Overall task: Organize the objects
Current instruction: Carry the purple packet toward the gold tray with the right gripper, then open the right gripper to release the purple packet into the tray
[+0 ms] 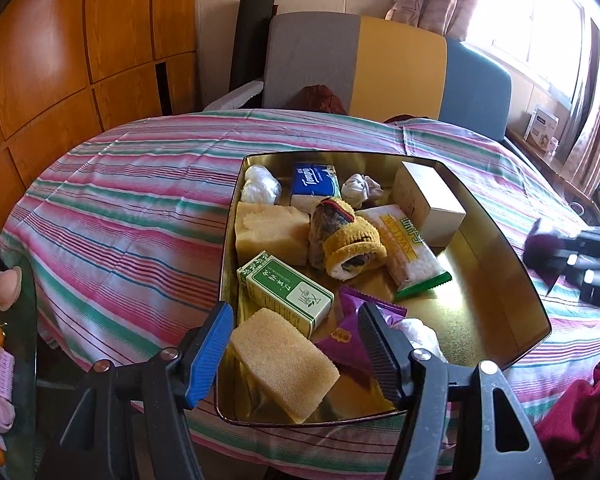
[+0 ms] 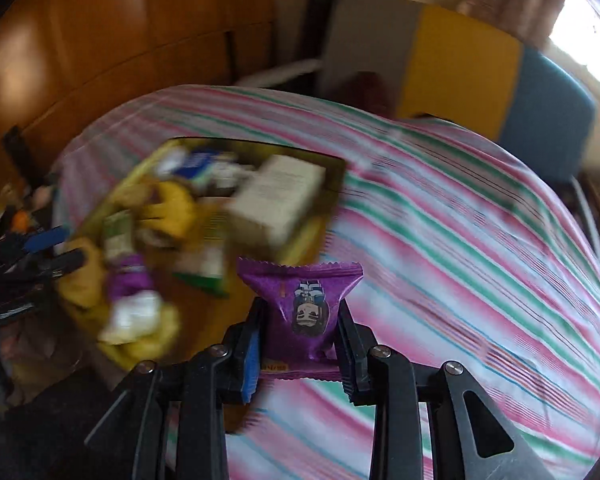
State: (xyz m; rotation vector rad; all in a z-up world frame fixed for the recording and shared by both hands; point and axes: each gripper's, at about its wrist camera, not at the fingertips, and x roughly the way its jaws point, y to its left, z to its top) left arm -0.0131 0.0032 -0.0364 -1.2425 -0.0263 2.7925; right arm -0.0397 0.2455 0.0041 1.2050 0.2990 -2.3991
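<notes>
**Purple Packet Clamped Beside Gold Tin**

While the left gripper (image 1: 296, 344) stands spread at the near rim of the gold tin (image 1: 496, 280), the right gripper (image 2: 300, 344) pinches a purple snack packet (image 2: 304, 308) between its pads. That packet sits upright between the fingers, just right of the tin, above the striped cloth (image 2: 460, 240).

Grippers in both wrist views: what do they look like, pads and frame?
Both match: black plastic scissor-style linkages with silver pivot screws and triangular cut-outs in the outer arms. On the left gripper and the right gripper alike, the finger on the picture's left carries a blue pad, the other a black ribbed one. No cables, markings or sleeves show.
</notes>
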